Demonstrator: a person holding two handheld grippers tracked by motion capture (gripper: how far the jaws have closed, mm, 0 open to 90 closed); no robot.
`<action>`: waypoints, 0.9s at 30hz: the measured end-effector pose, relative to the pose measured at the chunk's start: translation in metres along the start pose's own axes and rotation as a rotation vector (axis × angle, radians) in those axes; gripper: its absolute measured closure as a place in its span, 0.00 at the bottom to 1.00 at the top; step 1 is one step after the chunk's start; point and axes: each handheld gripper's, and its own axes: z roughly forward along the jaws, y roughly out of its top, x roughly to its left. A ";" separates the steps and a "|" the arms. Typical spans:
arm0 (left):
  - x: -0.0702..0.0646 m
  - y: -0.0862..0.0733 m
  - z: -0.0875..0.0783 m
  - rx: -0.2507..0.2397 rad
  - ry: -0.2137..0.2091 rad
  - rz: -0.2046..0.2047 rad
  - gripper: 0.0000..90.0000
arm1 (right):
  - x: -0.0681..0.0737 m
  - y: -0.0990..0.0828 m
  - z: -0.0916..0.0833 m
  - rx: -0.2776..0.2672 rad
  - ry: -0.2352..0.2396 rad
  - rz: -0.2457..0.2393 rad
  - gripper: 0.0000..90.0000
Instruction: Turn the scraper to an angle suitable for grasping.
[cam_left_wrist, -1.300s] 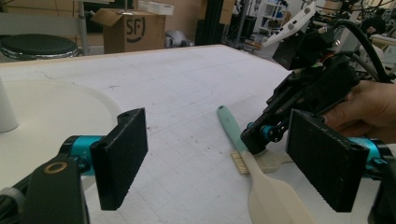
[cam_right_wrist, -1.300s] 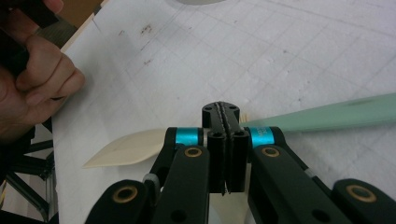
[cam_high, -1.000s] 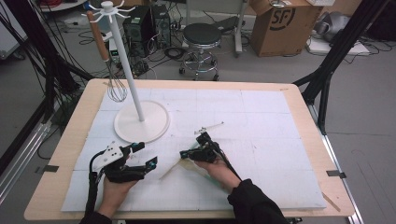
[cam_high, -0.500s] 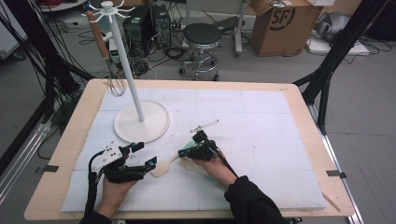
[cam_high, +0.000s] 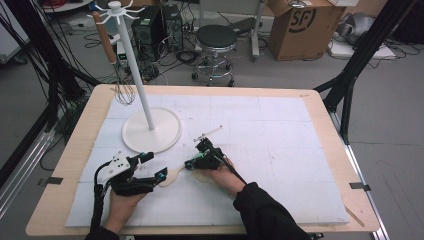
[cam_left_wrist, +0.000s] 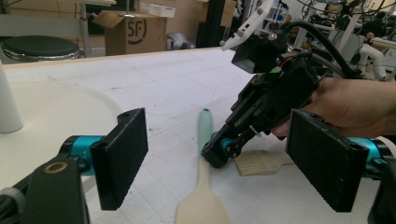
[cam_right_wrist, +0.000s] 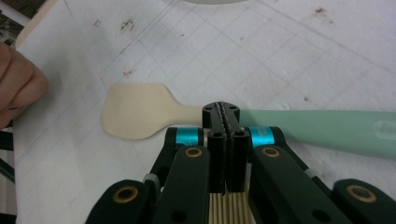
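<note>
A spatula (cam_high: 172, 176) with a cream blade and a mint-green handle lies flat on the white mat. My right gripper (cam_high: 189, 164) is shut, and its closed tips sit on the spatula's neck (cam_right_wrist: 196, 112), where blade meets handle; nothing is between the jaws. In the right gripper view the handle (cam_right_wrist: 327, 126) runs off to the right past the gripper (cam_right_wrist: 221, 112). My left gripper (cam_high: 154, 166) is open just left of the blade. In the left gripper view the spatula (cam_left_wrist: 201, 196) lies between its wide-apart pads (cam_left_wrist: 121, 154), pointing away toward the right gripper (cam_left_wrist: 212, 156).
A white hanging stand (cam_high: 152, 130) with a round base is behind the left gripper; a whisk (cam_high: 125, 92) hangs from it. A thin metal utensil (cam_high: 210, 132) lies behind the right gripper. A ribbed cream piece (cam_left_wrist: 259, 161) lies under the right gripper.
My right gripper has moved left toward the left gripper, and the spatula has slid left with it. The left gripper has stayed in place.
</note>
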 end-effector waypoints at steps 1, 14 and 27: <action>0.000 0.000 0.000 -0.001 0.000 0.000 0.24 | 0.000 0.001 0.002 0.002 0.008 0.005 1.00; 0.002 0.000 0.000 0.002 0.001 -0.007 0.24 | 0.003 0.013 0.015 0.002 0.024 0.007 1.00; 0.005 0.002 0.009 0.007 -0.015 -0.013 0.24 | 0.008 0.022 0.026 -0.001 0.038 -0.001 1.00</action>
